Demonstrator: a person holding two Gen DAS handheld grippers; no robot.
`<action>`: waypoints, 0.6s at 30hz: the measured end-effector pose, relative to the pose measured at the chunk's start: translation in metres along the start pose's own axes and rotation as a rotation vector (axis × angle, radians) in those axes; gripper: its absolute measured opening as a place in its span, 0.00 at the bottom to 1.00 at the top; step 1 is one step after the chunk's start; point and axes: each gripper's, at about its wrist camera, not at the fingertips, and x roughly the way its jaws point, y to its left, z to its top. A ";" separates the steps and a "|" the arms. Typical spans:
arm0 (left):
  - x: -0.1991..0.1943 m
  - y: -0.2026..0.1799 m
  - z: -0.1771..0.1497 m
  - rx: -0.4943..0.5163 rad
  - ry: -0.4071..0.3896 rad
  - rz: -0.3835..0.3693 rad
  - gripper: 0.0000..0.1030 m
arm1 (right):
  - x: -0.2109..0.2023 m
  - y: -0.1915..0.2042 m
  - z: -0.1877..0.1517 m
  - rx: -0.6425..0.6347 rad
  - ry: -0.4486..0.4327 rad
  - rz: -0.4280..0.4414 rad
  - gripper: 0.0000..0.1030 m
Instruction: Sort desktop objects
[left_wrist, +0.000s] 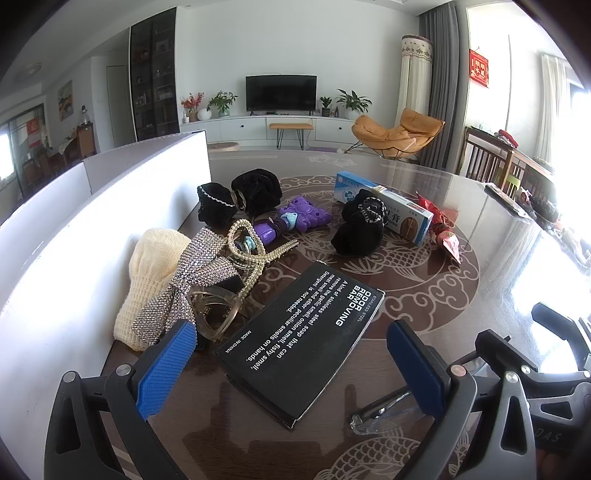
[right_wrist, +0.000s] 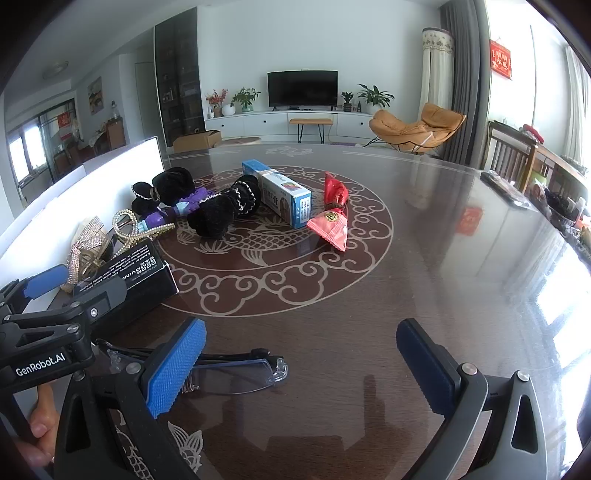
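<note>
Low in the left wrist view, the left gripper (left_wrist: 291, 363) stands wide open with nothing gripped, its blue pads (left_wrist: 166, 363) either side of a black odor-removing soap bar box (left_wrist: 301, 343) lying flat on the dark patterned table (left_wrist: 424, 295). Clear glasses (left_wrist: 384, 410) lie at lower right, beside the right pad. At left centre, against a white divider board (left_wrist: 59, 258), sit a cream knit piece (left_wrist: 147, 280), a rhinestone bow (left_wrist: 184, 284) and a pearl hair clip (left_wrist: 247, 243). Further up lie black velvet scrunchies (left_wrist: 255, 192), a purple toy (left_wrist: 303, 218), a blue toothpaste box (left_wrist: 384, 208) and a red candy packet (left_wrist: 443, 229). In the right wrist view, the right gripper (right_wrist: 299, 363) is also spread wide and empty, the glasses just beside its left pad.
</note>
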 end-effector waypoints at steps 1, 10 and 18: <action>0.000 0.000 0.000 0.000 0.000 0.000 1.00 | 0.000 0.000 0.000 0.000 0.000 0.000 1.00; 0.001 0.003 0.001 -0.012 0.004 -0.004 1.00 | 0.000 -0.001 0.000 0.002 -0.001 0.005 1.00; 0.001 0.003 0.001 -0.011 0.003 -0.003 1.00 | -0.001 -0.002 0.000 0.005 -0.002 0.012 1.00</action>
